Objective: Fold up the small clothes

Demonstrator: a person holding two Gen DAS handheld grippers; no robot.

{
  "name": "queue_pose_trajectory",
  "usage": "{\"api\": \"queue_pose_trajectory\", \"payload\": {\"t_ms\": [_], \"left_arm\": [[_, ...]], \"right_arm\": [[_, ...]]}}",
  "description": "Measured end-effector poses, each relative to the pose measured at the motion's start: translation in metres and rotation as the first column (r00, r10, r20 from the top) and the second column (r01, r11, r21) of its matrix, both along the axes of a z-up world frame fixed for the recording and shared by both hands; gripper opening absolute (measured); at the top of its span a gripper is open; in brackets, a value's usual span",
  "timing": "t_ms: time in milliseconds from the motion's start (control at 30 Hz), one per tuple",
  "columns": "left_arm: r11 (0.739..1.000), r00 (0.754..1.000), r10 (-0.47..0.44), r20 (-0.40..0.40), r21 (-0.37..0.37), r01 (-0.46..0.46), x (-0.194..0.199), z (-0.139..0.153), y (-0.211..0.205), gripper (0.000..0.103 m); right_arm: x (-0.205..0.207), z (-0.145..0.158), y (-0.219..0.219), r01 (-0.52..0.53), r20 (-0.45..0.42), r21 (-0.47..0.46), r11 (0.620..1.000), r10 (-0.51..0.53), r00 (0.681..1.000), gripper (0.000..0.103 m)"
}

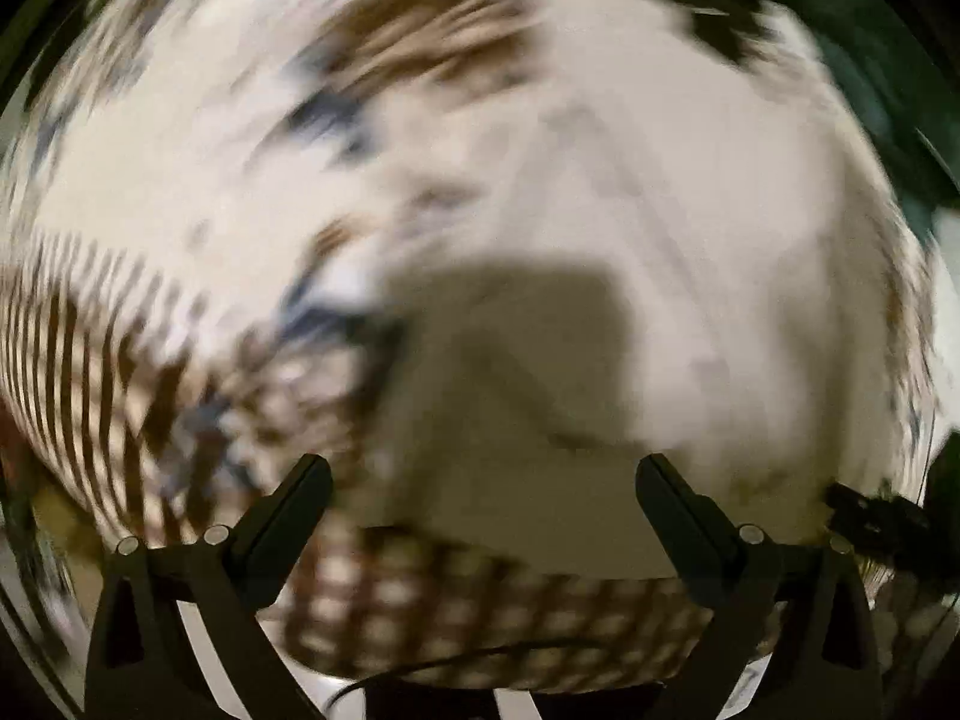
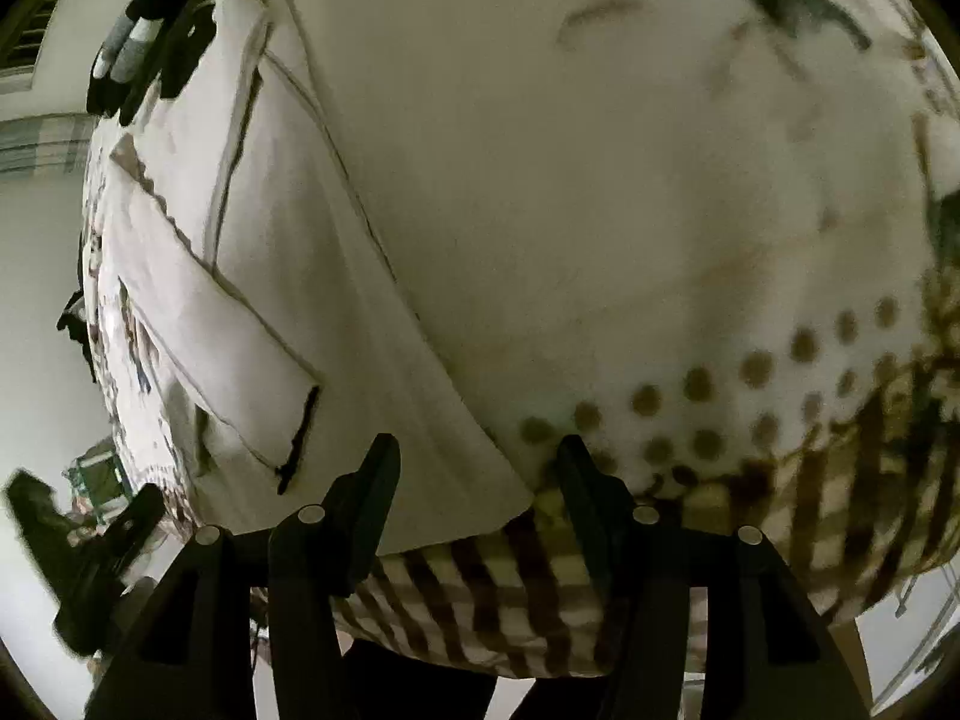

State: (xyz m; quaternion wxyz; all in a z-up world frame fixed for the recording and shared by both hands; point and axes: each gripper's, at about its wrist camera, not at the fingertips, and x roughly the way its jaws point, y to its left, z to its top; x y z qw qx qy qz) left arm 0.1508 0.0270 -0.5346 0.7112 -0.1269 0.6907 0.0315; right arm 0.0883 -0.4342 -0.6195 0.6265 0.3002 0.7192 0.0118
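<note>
Patterned bedspread (image 2: 690, 396) fills both views: cream ground w/ brown dots, brown stripes and a checked band along the near edge, plus dark leaf-like prints toward 1 o'clock in the right wrist view. Pale wall shows at 9 o'clock in that view, beyond the bed edge.

White garment (image 2: 336, 324) lies flat on the spread in the right wrist view, running from approx 11 o'clock down to 6 o'clock. Seams and a folded flap w/ a dark-trimmed edge sit at 8 o'clock. Its lower hem ends just above the checked band, right by the gripper tips.

Right gripper (image 2: 477, 456) is at 6 o'clock of its own view, jaws partly apart, a moderate gap, nothing between them. Left-hand finger overlaps the garment's hem; right-hand finger is over the dotted part of the spread. Can't tell if either tip touches cloth.

Left wrist view is heavily motion-blurred. Left gripper (image 1: 483, 474) is at 6 o'clock, jaws spread wide, nothing held. White garment (image 1: 660, 228) shows as a pale sheet from center out to 2 o'clock, w/ a grey shadow across it just above the fingers. Striped and checked bedspread (image 1: 78, 360) is at 8 o'clock and along the bottom btwn the fingers. Details past that are too smeared to read.

Dark object w/ grey and white bands (image 2: 144, 30) sits at 11 o'clock in the right wrist view, by the garment's far end; can't ID it.
</note>
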Motion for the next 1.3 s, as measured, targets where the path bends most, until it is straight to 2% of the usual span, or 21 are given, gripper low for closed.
{"api": "queue_pose_trajectory", "payload": {"t_ms": [67, 133, 167, 233, 267, 300, 333, 367, 533, 600, 667, 767, 867, 1000, 1033, 1067, 1133, 1167, 1200, 1267, 1300], "left_arm": [[0.997, 0.995, 0.03, -0.092, -0.07, -0.037, -0.008, -0.024, 0.025, 0.101], [0.989, 0.993, 0.041, -0.107, -0.135, -0.056, -0.014, -0.034, 0.035, 0.1], [0.988, 0.994, 0.046, -0.097, -0.145, -0.059, -0.016, -0.035, 0.036, 0.099], [0.988, 0.997, 0.042, -0.06, -0.146, -0.051, -0.018, -0.031, 0.034, 0.059], [0.993, 0.999, 0.029, -0.046, -0.11, -0.034, -0.019, -0.028, 0.031, 0.018], [0.993, 0.999, 0.021, -0.037, -0.113, -0.025, -0.019, -0.025, 0.028, 0.004], [0.993, 0.999, 0.026, -0.023, -0.117, -0.029, -0.02, -0.02, 0.029, 0.004], [0.99, 0.999, 0.048, -0.023, -0.134, -0.05, -0.025, -0.014, 0.033, 0.004], [0.937, 0.976, 0.211, -0.05, -0.273, -0.216, -0.04, 0.015, 0.071, 0.002], [0.892, 0.956, 0.289, -0.046, -0.35, -0.287, -0.039, 0.034, 0.084, 0.002], [0.861, 0.944, 0.328, -0.028, -0.402, -0.311, -0.028, 0.049, 0.092, 0.002], [0.842, 0.936, 0.351, 0.014, -0.443, -0.309, 0.008, 0.061, 0.093, 0.002], [0.847, 0.936, 0.346, 0.058, -0.448, -0.286, 0.07, 0.058, 0.083, 0.002], [0.844, 0.933, 0.354, 0.063, -0.451, -0.29, 0.157, 0.023, 0.07, 0.003], [0.831, 0.928, 0.369, 0.055, -0.467, -0.303, 0.173, 0.014, 0.072, 0.003], [0.8, 0.923, 0.384, 0.04, -0.513, -0.31, 0.189, 0.004, 0.079, 0.005], [0.783, 0.918, 0.396, 0.021, -0.53, -0.325, 0.203, -0.004, 0.085, 0.009], [0.771, 0.908, 0.416, 0.04, -0.545, -0.33, 0.204, -0.001, 0.093, 0.019], [0.771, 0.902, 0.427, 0.06, -0.546, -0.329, 0.202, 0.003, 0.1, 0.038], [0.78, 0.892, 0.442, 0.094, -0.532, -0.33, 0.195, 0.01, 0.112, 0.065], [0.8, 0.892, 0.438, 0.109, -0.501, -0.331, 0.189, 0.012, 0.117, 0.065]], "right_arm": [[0.003, -0.006, -0.003, 0.002, -0.012, 0.011, 1.0, -0.002, 1.0, 0.057], [0.003, -0.01, -0.007, 0.007, -0.016, 0.022, 1.0, -0.006, 1.0, 0.057], [0.012, -0.017, 0.009, 0.013, -0.019, 0.026, 1.0, -0.013, 1.0, 0.057], [0.019, -0.021, 0.02, 0.015, -0.028, 0.043, 0.999, -0.014, 1.0, 0.056], [0.018, -0.02, 0.018, 0.017, -0.028, 0.061, 0.998, -0.015, 1.0, 0.049], [0.02, -0.021, 0.026, 0.014, -0.029, 0.073, 0.997, -0.012, 1.0, 0.027], [0.021, -0.02, 0.03, 0.011, -0.031, 0.081, 0.997, -0.008, 0.999, 0.013], [0.024, -0.016, 0.04, 0.011, -0.033, 0.087, 0.996, -0.008, 0.999, 0.006], [0.028, 0.013, 0.046, 0.024, -0.017, 0.09, 0.996, -0.023, 1.0, 0.005], [0.037, 0.029, 0.043, 0.032, -0.006, 0.113, 0.993, -0.032, 0.999, 0.005], [0.052, 0.049, 0.038, 0.034, 0.023, 0.135, 0.99, -0.038, 0.999, 0.005], [0.086, 0.071, 0.036, 0.035, 0.07, 0.154, 0.988, -0.046, 0.996, 0.005], [0.139, 0.083, 0.029, 0.041, 0.126, 0.151, 0.988, -0.061, 0.99, 0.005], [0.211, 0.078, 0.019, 0.056, 0.194, 0.09, 0.994, -0.073, 0.978, 0.005], [0.229, 0.072, 0.017, 0.076, 0.199, 0.09, 0.993, -0.092, 0.976, 0.005], [0.243, 0.065, 0.013, 0.1, 0.184, 0.107, 0.989, -0.118, 0.976, 0.005], [0.263, 0.052, 0.005, 0.156, 0.162, 0.136, 0.978, -0.177, 0.971, 0.011], [0.264, 0.049, 0.004, 0.171, 0.162, 0.138, 0.976, -0.192, 0.968, 0.03], [0.264, 0.052, 0.0, 0.189, 0.178, 0.141, 0.972, -0.212, 0.961, 0.054], [0.257, 0.06, -0.005, 0.197, 0.228, 0.13, 0.972, -0.223, 0.948, 0.066], [0.254, 0.062, -0.006, 0.196, 0.234, 0.11, 0.974, -0.217, 0.948, 0.066]]}}
